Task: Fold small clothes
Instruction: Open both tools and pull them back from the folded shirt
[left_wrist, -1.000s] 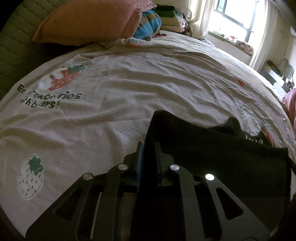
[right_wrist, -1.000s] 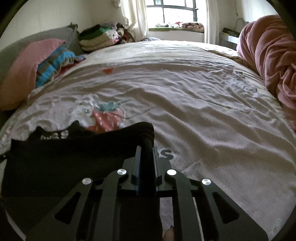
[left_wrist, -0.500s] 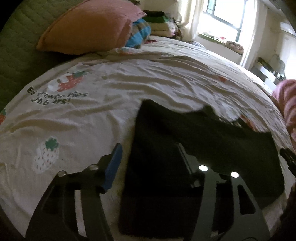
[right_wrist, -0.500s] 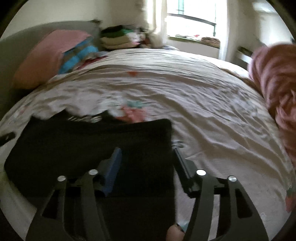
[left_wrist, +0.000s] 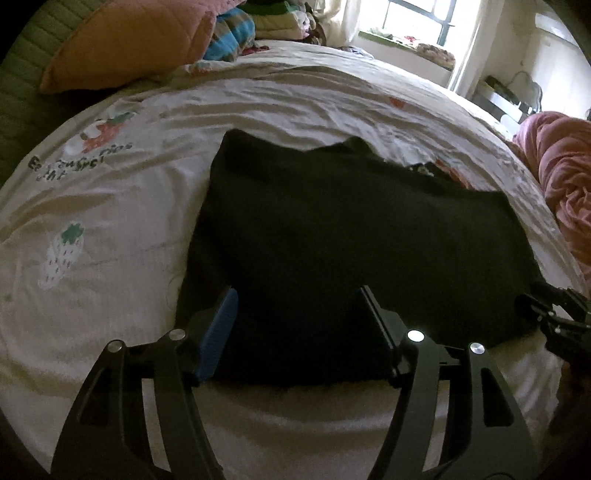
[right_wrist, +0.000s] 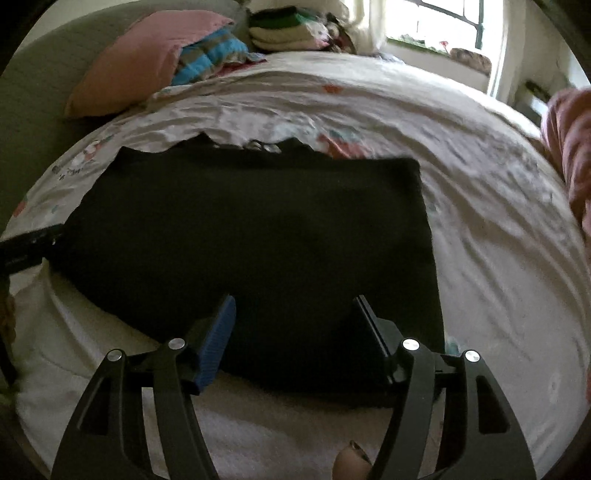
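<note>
Left wrist view: left tool (left_wrist: 297, 306), jaws apart and opening, no longer clamped on the black knit garment (left_wrist: 351, 251); pads clear of the cloth, near hem lying beneath the gap. Garment released flat on the cream strawberry-print bedsheet (left_wrist: 122, 229), folded edge straight along the left side.
Right wrist view: right tool (right_wrist: 295, 314), likewise let go and opening, nothing pinched; same garment (right_wrist: 251, 240) spread as a rough rectangle, uneven far edge (right_wrist: 258, 146).
Judgement: one fold laid down and dropped; further folding likely needed.
Also present: orange quilted pillow (left_wrist: 125, 44).
</note>
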